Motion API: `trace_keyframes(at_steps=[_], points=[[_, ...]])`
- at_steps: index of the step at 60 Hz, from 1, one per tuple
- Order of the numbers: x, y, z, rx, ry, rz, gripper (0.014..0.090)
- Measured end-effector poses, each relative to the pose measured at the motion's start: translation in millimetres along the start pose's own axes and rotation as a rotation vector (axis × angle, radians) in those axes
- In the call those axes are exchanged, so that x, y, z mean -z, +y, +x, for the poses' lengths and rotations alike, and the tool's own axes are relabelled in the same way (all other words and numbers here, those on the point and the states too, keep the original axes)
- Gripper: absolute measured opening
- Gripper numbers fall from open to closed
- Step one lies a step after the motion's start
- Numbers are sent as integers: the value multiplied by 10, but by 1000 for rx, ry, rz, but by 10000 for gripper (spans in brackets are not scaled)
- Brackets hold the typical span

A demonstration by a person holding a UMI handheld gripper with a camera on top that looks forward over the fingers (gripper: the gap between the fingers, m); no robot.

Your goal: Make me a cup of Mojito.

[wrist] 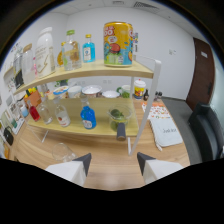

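Observation:
My gripper [114, 161] is open above the wooden table [110, 167], with nothing between its fingers. A clear empty glass [62, 151] stands on the table just left of the left finger. Beyond the fingers is a two-tier wooden shelf [107, 70]. Its top board carries a yellow drink can [118, 44], a small blue bottle [88, 49], yellowish bottles [71, 50] and a white bottle [45, 52]. On the lower board stand a blue bottle [88, 116], a glass jar with green leaves [118, 116], clear glasses and red bottles [34, 112]. A small dark cylinder [121, 131] stands in front of the jar.
White bowls [92, 90] line the back of the lower board. White printed paper [165, 127] lies on the table right of the shelf. A black chair [207, 131] and a dark door [202, 65] are further right. The shelf's white post [132, 115] rises just ahead.

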Motion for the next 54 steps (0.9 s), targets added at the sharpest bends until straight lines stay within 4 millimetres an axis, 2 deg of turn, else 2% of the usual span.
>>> trace_keyframes(at_steps=[6,11,19,27,32,36,39,44,54], points=[[-185,-235,39,7,-22,18,855],[-337,-358,72,10,-28,16,845],[-566,-416,107,0,-44,-9,728],[-743,-397,144,-25,-40,-35,526],[-816,-379,159,-39,-37,-54,429],[-861,-354,159,-50,-36,-71,317],[-877,-342,153,-56,-36,-78,289],[-895,-346,162,-48,-27,-73,184],[-884,-349,180,-62,-17,-77,168]])
